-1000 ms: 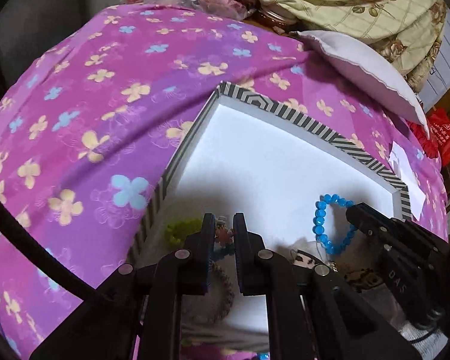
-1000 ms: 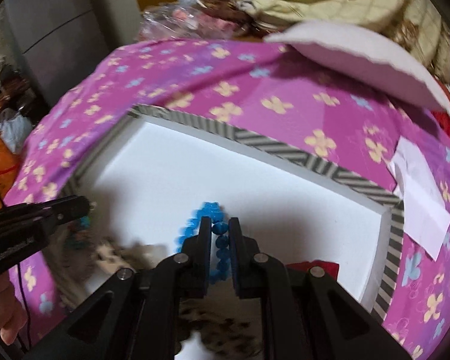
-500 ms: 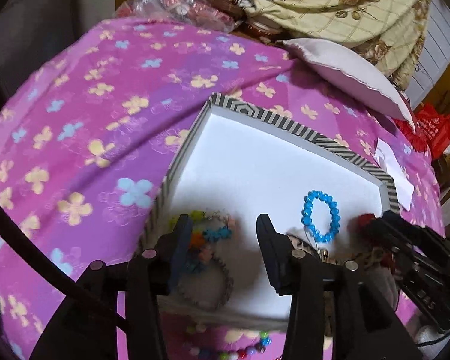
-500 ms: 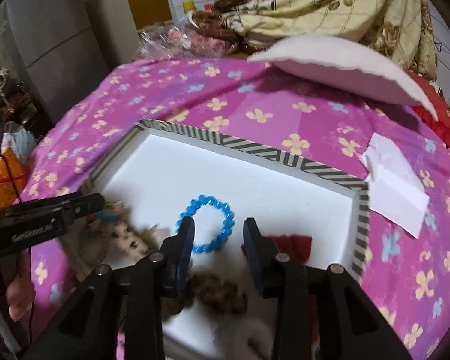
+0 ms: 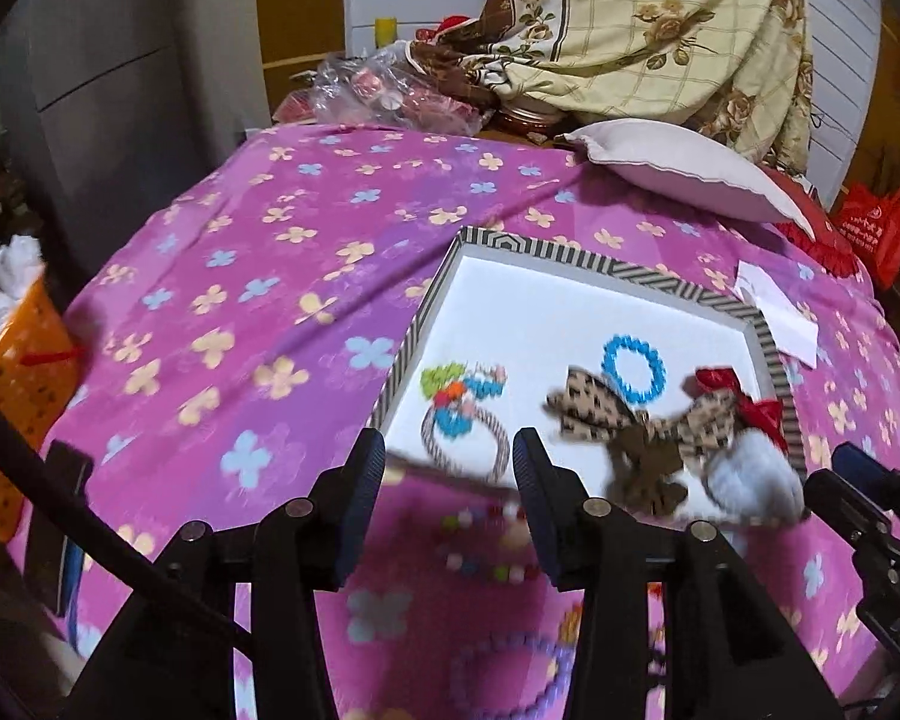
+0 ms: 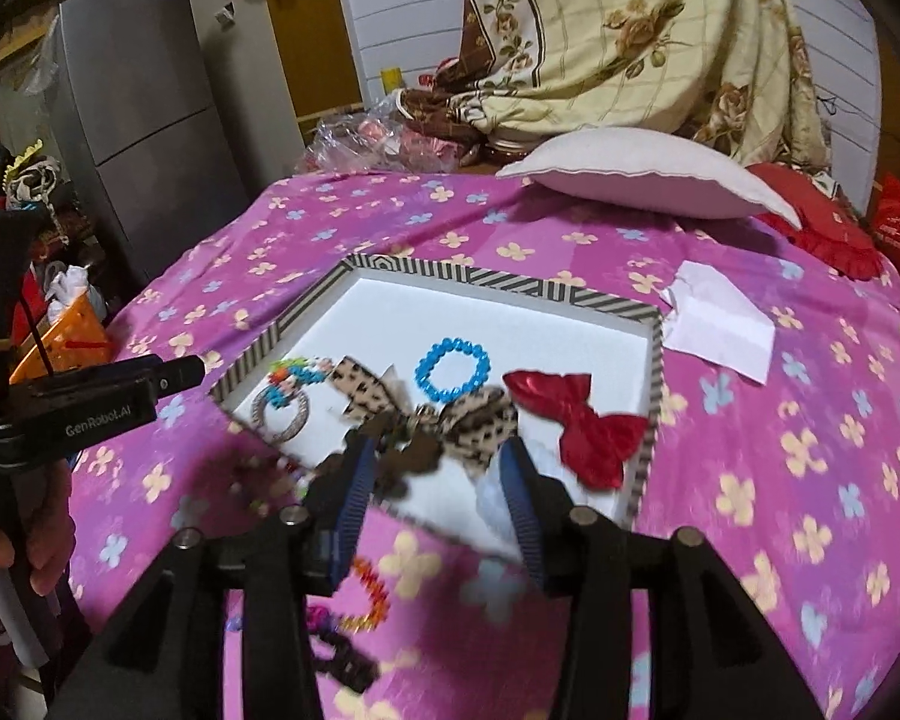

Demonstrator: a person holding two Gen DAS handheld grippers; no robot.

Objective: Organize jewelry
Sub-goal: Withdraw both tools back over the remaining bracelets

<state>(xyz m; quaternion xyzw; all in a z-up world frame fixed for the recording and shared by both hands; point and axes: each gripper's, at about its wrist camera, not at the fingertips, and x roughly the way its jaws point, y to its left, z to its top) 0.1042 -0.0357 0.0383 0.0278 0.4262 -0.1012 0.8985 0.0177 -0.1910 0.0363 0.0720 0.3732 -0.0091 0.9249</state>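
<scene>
Tongs — left (image 5: 449,483) and right (image 6: 435,477) — hang spread above the tray's (image 5: 576,261) near edge.

Blue bead bracelet (image 5: 634,368) flat in striped tray (image 5: 576,256)

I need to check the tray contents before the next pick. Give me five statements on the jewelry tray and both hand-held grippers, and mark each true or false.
1. The blue bead bracelet lies inside the striped tray. True.
2. The left hand-held gripper is shut on the bracelet. False: its jaws stand open and hold nothing.
3. A red bow lies in the tray to the right of the leopard-print bow. True.
4. The tray is empty. False: it holds bracelets, bows and a white pompom.
5. The right hand-held gripper grips the red bow. False: its jaws are open and empty.
</scene>
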